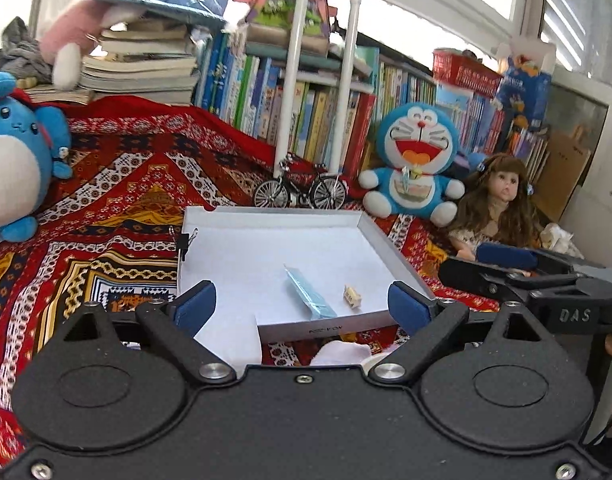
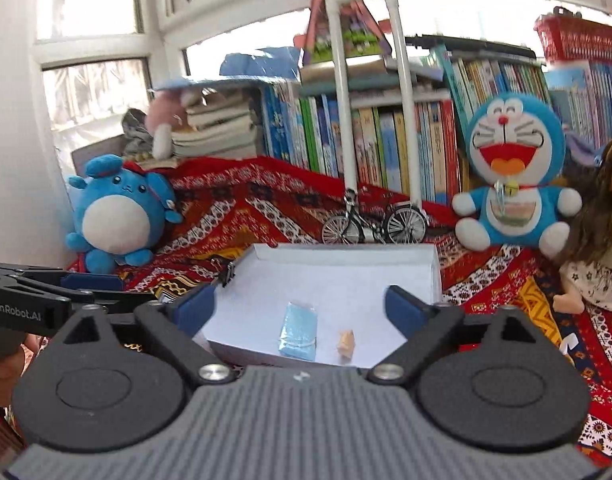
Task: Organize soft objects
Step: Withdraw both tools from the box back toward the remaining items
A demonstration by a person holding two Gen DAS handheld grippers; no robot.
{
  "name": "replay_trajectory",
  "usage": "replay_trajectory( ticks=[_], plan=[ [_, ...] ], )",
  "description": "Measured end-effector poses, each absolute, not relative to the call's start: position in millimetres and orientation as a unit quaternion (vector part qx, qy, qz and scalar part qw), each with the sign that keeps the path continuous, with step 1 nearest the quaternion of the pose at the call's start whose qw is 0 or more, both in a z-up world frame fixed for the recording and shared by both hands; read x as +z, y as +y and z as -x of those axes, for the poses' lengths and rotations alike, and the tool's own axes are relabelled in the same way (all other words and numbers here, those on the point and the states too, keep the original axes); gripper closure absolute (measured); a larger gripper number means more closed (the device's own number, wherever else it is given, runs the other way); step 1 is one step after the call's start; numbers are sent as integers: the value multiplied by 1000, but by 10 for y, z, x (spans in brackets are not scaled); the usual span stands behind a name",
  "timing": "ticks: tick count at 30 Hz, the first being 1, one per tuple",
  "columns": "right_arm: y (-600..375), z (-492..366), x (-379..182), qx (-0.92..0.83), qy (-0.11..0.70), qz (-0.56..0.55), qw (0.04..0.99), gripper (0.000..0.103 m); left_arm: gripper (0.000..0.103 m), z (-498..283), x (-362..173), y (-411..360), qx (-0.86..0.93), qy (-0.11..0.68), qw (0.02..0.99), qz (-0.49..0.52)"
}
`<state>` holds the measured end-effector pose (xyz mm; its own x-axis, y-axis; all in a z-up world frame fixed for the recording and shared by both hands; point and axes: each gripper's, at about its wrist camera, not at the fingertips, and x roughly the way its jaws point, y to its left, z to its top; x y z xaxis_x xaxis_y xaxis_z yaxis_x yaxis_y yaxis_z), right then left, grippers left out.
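A shallow white box (image 1: 274,212) (image 2: 345,248) lies on the patterned red cloth, holding a flat blue packet (image 1: 309,294) (image 2: 300,332) and a small beige piece (image 1: 351,295) (image 2: 345,342). My left gripper (image 1: 302,304) hangs open over the box's near edge with nothing between its fingers. My right gripper (image 2: 300,306) is also open and empty at the near edge, and shows from the side (image 1: 505,268). A round blue plush (image 1: 10,152) (image 2: 114,216) sits far left. A Doraemon plush (image 1: 415,160) (image 2: 513,168) and a doll (image 1: 501,200) (image 2: 609,232) sit on the right.
A toy bicycle (image 1: 300,186) (image 2: 373,222) stands right behind the box, by a white pipe frame (image 1: 294,80). Rows of books (image 1: 325,116) line the back. A pink plush (image 1: 70,40) hangs off a book stack at upper left. Something white (image 1: 337,354) lies below the box, partly hidden.
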<state>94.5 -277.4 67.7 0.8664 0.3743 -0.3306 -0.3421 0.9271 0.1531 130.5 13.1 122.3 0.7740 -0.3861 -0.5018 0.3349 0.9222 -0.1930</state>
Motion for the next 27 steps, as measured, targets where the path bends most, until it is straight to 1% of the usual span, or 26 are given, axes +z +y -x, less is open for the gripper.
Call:
replay_trajectory(
  ticks=[4, 12, 19, 27],
  plan=[
    [-2767, -746, 639, 191, 165, -39, 967, 0, 8, -1061, 1167, 196, -183, 265, 945, 54],
    [-2757, -380, 498, 193, 140, -19, 971, 0, 8, -647, 971, 264, -134, 246, 959, 36],
    [-2829, -121, 301, 189, 138, -54, 971, 0, 6, -372, 813, 286, -124, 230, 965, 26],
    [-2859, 34, 138, 174, 127, -63, 974, 0, 3, -146, 657, 227, -114, 206, 972, 6]
  ],
)
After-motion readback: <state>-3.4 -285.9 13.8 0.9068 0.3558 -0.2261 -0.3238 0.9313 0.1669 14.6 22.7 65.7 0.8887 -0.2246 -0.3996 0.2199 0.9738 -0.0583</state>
